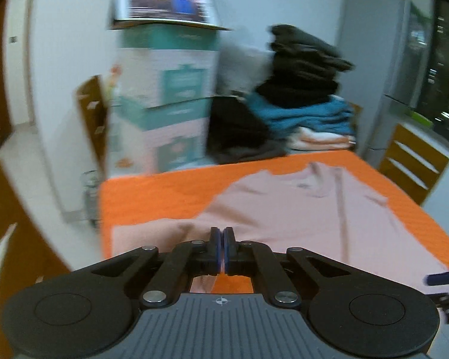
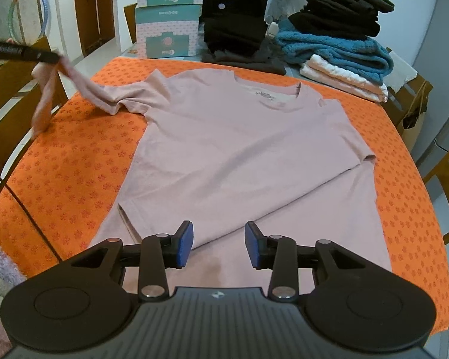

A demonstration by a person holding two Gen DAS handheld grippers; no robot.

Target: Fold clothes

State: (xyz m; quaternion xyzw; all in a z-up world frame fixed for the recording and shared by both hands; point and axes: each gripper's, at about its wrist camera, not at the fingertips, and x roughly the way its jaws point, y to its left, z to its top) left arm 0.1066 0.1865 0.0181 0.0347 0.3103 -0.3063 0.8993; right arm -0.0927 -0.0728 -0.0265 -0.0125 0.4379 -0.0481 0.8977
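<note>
A pale pink long-sleeved shirt (image 2: 239, 149) lies face up on the orange patterned tablecloth (image 2: 74, 155), collar toward the far side. One sleeve is folded diagonally across the body, its cuff (image 2: 125, 212) at the lower left. The other sleeve (image 2: 83, 86) is lifted off the cloth at the upper left, where my left gripper (image 2: 52, 56) is shut on its end. In the left wrist view my left gripper (image 1: 223, 249) shows a thin strip of pink fabric between its blue pads, with the shirt (image 1: 299, 209) beyond. My right gripper (image 2: 218, 245) hangs open over the shirt's near hem, holding nothing.
At the far edge of the table stand a black folded pile (image 2: 233, 36), a tall stack of black, blue and white clothes (image 2: 335, 48), and teal-and-white boxes (image 2: 167, 27). Wooden chairs (image 2: 3, 95) flank the table. A paper bag (image 2: 413, 113) sits at the far right corner.
</note>
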